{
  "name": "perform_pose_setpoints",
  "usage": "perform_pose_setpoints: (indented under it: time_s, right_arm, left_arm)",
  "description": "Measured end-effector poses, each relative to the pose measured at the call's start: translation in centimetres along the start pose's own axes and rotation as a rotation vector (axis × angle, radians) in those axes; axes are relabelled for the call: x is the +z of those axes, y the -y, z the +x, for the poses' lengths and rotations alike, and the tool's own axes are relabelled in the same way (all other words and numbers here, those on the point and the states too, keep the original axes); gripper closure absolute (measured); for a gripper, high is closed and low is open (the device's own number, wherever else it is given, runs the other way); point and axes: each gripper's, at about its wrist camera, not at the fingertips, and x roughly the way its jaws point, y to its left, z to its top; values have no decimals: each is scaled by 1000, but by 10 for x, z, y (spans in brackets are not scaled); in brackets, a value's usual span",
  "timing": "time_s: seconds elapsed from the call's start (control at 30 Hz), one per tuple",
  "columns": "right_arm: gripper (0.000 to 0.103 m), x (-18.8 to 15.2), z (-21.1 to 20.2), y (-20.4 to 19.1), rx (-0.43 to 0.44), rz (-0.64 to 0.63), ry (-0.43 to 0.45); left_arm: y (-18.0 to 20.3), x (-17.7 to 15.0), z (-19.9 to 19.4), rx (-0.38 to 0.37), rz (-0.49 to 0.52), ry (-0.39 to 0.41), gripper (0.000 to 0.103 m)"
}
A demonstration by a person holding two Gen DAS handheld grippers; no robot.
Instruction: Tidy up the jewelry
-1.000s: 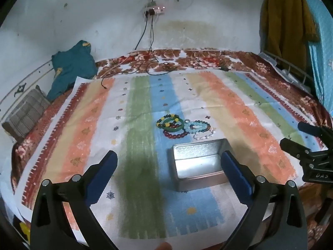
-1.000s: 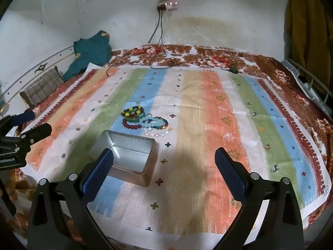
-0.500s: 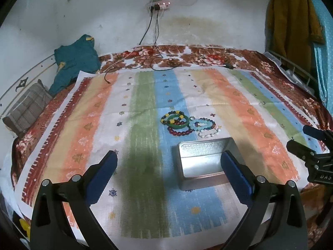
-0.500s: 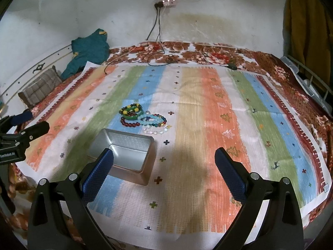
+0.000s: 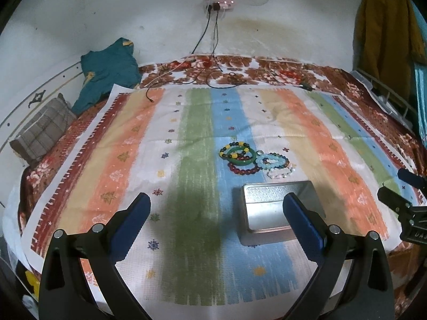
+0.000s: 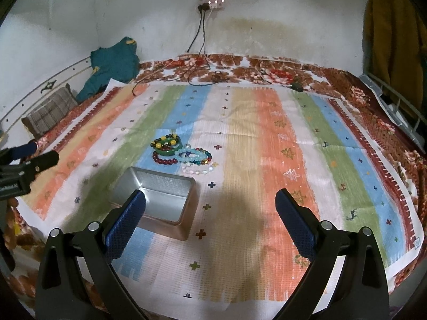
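Observation:
Several bead bracelets [image 5: 253, 158] [image 6: 181, 153] lie in a cluster on the striped cloth: a green bangle [image 5: 241, 156], a dark red one [image 6: 164, 160], a light blue one [image 6: 190, 154] and a pale clear one [image 5: 280, 172]. Just in front of them stands an open, empty metal tin [image 5: 277, 208] [image 6: 160, 202]. My left gripper [image 5: 216, 221] hovers open above the cloth, its right finger in front of the tin. My right gripper [image 6: 210, 221] is open too, with its left finger over the tin's near side. Neither holds anything.
The striped cloth [image 6: 267, 160] covers a bed with a floral blanket [image 5: 267, 72]. A teal garment [image 5: 106, 72] and a checked pillow [image 5: 42, 130] lie at the far left. Cables [image 6: 200, 40] hang from a wall socket. A wire rack [image 6: 395, 104] lines the right edge.
Both grippers have risen and pulled back a little, so the bracelets and the tin sit lower in both views. Nothing on the cloth has moved.

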Motion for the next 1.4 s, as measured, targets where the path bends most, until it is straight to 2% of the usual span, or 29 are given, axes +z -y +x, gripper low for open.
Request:
perform_pose_setpoints:
  time_s: [0.27,0.8,1.4]
  right_arm:
    - [4,3,3,-4,-4,-23,-8]
    - [4,20,21,-17,-2,-83,-13]
    - [4,43,58,-37,50,-140,-53]
  left_arm:
    - [-4,2,4,-9,-11,-20,6]
    - [-5,12,27,47,-39,-76,6]
    - [-12,40,83,63,-109,-158,6]
